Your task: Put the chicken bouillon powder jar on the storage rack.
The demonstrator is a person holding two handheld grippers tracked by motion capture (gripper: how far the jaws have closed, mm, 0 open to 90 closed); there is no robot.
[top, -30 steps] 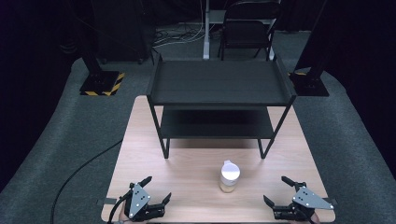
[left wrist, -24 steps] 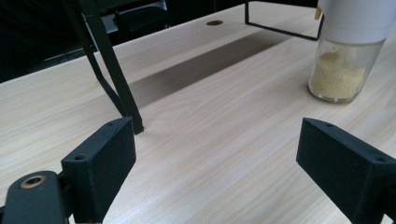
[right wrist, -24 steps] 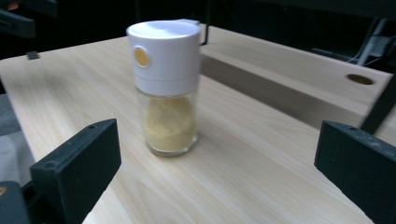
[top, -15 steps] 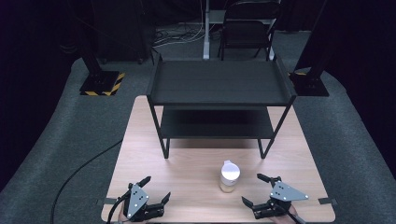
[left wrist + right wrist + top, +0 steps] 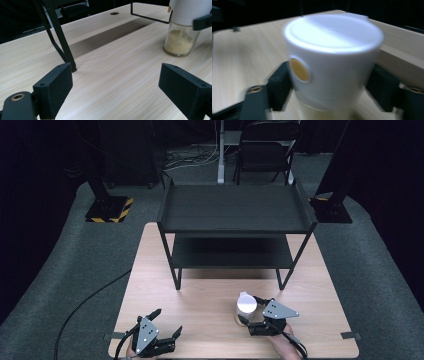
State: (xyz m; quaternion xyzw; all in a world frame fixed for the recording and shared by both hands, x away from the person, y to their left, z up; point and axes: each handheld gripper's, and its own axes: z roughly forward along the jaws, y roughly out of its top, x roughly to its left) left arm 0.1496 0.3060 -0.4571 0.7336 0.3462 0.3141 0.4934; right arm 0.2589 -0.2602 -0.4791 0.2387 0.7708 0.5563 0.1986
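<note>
From the high view we see a wooden desk (image 5: 210, 295) with a black two-level shelf (image 5: 235, 215) standing on its far half. A jar (image 5: 245, 306) with a white cap stands at about five o'clock from the desk's middle, in front of the shelf. Our right gripper (image 5: 250, 312) sits around it, one finger on each side of the cap. Our left gripper (image 5: 164, 322) rests at seven o'clock near the desk's front edge, well apart from the jar, its fingers spread with nothing between them.

In the left gripper view the two black fingers (image 5: 53, 87) stand wide apart over bare wood. The jar (image 5: 181, 30) stands at one o'clock, yellow powder in its glass base, a shelf leg (image 5: 61, 41) at eleven o'clock.

In the right gripper view the white cap (image 5: 332, 57), slightly blurred, sits between the fingers (image 5: 278, 82). Both fingers are close beside it; we cannot tell whether they touch or pinch it.
</note>
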